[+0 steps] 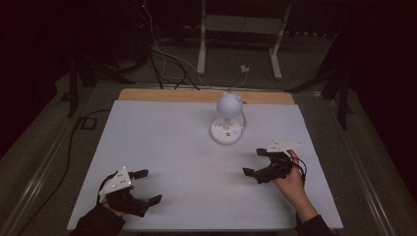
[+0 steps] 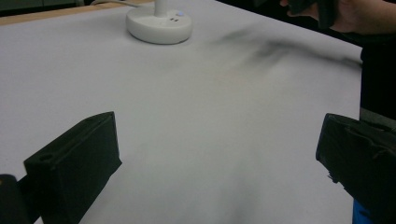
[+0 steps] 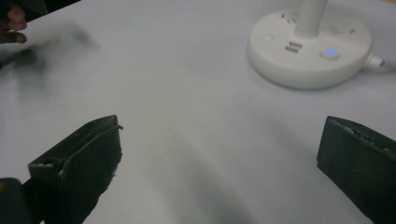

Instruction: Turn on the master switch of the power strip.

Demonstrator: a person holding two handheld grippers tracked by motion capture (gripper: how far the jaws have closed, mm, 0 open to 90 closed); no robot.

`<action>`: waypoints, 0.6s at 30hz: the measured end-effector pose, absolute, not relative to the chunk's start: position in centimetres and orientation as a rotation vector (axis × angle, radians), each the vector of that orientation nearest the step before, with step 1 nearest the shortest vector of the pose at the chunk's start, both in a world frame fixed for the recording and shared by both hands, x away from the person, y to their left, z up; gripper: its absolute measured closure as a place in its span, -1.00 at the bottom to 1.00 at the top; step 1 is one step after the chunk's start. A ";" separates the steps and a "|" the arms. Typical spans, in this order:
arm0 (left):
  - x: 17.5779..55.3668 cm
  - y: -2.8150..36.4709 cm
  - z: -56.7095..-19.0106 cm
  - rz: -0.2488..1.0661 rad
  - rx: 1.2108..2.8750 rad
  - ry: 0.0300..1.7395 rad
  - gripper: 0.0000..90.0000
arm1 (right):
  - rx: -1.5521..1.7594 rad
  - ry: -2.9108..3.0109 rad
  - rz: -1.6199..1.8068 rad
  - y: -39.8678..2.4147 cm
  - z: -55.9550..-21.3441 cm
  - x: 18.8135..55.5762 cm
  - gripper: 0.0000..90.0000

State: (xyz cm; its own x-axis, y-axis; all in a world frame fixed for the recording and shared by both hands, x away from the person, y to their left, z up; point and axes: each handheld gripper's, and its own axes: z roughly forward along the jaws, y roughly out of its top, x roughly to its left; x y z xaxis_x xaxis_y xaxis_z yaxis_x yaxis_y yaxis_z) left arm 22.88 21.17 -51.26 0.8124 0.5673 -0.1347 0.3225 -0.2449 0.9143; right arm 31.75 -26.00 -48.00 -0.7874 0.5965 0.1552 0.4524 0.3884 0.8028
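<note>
Down low, left gripper (image 1: 146, 186) gaped wide and empty over the white sheet (image 1: 167, 147); right gripper (image 1: 254, 162) likewise spread, nothing held. Beyond, nearer the right one, stood a white lamp (image 1: 227, 118) on its round base

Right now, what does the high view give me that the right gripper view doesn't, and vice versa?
High view alone: the lamp's round head, the table's wooden far edge, the floor cables, and both claws whole, left claw and right claw, each open and holding nothing. Right gripper view alone: the blue light and two ports on the lamp base. Both: the base and the white sheet.
</note>
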 end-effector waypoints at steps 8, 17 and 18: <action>22.8 21.2 -51.3 0.269 1.854 0.675 -1.00 | 0.977 2.462 1.373 -28.0 -48.8 29.4 -1.00; 22.8 21.2 -51.2 0.271 1.856 0.674 -1.00 | 1.012 2.427 1.378 -30.2 -49.9 26.6 -1.00; 22.8 21.2 -51.2 0.270 1.856 0.674 -1.00 | 1.011 2.417 1.385 -30.5 -50.0 26.4 -1.00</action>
State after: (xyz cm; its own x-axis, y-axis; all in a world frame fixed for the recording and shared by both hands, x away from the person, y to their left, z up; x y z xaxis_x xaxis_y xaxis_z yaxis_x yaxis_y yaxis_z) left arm 22.80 21.17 -51.21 0.8128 0.5676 -0.1311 0.3208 -0.2483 0.9140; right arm 26.41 -30.46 -50.02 -0.7533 0.6349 0.1716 0.4690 0.3357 0.8169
